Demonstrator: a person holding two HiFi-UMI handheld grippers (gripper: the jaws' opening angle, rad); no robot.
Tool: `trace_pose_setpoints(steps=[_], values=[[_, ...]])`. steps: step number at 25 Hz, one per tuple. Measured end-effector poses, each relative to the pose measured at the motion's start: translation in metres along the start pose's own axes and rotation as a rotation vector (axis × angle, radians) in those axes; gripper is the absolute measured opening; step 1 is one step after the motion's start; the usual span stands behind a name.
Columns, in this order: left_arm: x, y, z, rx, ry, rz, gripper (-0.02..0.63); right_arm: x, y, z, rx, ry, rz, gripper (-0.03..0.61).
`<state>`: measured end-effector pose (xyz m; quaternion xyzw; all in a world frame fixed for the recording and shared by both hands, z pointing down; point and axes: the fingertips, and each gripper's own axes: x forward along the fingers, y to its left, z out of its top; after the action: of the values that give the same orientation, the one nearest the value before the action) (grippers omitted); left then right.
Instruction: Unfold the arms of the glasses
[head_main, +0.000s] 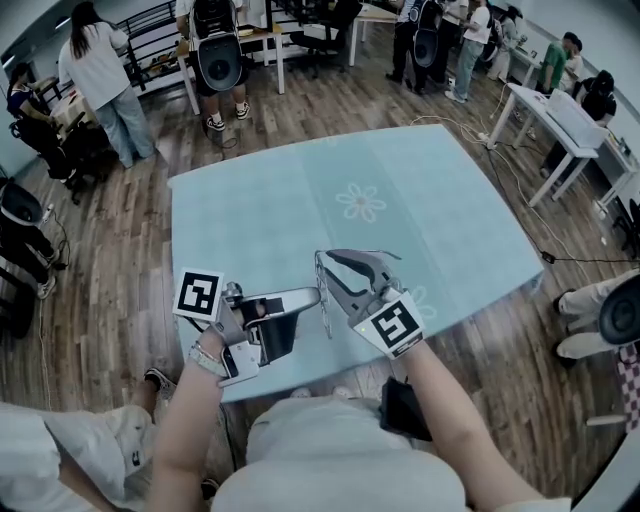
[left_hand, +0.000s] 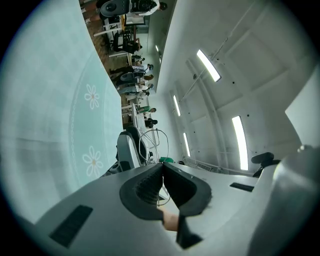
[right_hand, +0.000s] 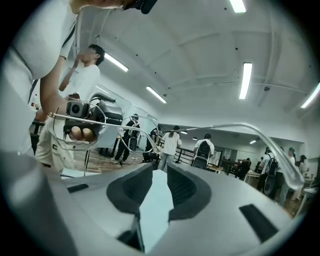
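Observation:
Thin wire-framed glasses hang in the air over the near edge of the light blue table, between my two grippers. My left gripper points right and is shut on the frame's wire; its own view shows the tips meeting, with the wire loop just beyond them. My right gripper comes in from the right and faces the left one. A gap shows between its jaws, and nothing is pressed between the pads. One long arm of the glasses arcs just past its tips.
The tablecloth has pale flower prints. Wooden floor surrounds the table. Several people stand at the back, and white desks stand at the right. A person's knee and shoe show at the right edge.

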<state>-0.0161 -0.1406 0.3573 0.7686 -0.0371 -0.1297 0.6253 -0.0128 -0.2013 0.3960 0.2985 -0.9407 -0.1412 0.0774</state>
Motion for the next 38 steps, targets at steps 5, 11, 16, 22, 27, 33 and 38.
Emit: trace_pose_setpoints(steps=[5,11,16,22,27,33,38], values=[[-0.004,-0.002,-0.004,-0.013,0.008,-0.001,0.012,0.007,0.003,0.009,-0.05,0.0,0.009,0.086],[-0.004,-0.003,-0.006,-0.025,0.008,0.001,0.012,0.009,0.006,0.016,-0.12,0.005,0.027,0.077],[-0.006,-0.001,-0.006,-0.032,0.006,0.002,0.012,0.01,0.012,0.016,-0.165,0.003,0.03,0.042],[-0.002,0.0,-0.007,-0.032,0.001,0.002,0.012,0.004,0.008,0.015,-0.159,-0.003,0.019,0.035],[-0.005,0.001,-0.006,-0.033,-0.007,0.003,0.012,0.003,0.006,0.011,-0.144,0.006,0.01,0.035],[-0.005,0.0,-0.004,-0.031,-0.014,0.0,0.012,-0.001,0.001,0.011,-0.12,-0.002,-0.009,0.035],[-0.007,-0.006,0.003,-0.026,-0.025,-0.008,0.012,-0.003,-0.008,0.015,-0.09,-0.014,-0.031,0.035]])
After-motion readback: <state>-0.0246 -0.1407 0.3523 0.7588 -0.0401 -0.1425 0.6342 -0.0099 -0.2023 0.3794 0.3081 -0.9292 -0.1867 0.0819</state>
